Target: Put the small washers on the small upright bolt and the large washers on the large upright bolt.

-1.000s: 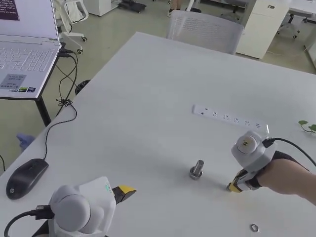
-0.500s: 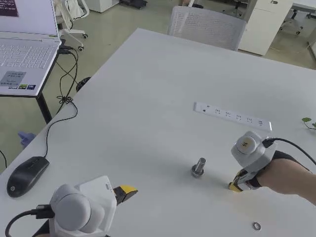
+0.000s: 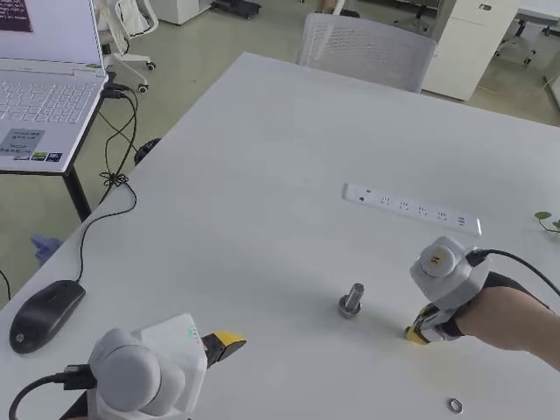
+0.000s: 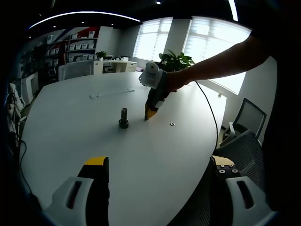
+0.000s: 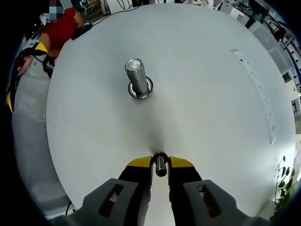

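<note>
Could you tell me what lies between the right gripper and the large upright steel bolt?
Nothing: the right gripper view shows bare white tabletop between the right gripper, shut on a small metal bolt, and the large upright steel bolt.

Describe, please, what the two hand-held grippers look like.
The left hand-held gripper and the right hand-held gripper both have pale grey bodies with a rounded cap and black jaws tipped in yellow. A black cable runs from each.

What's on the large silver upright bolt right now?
A shiny metal ring circles the foot of the large silver upright bolt; washer or bolt head, I cannot tell. Its threaded top is bare. Beneath the ring is covered.
</note>
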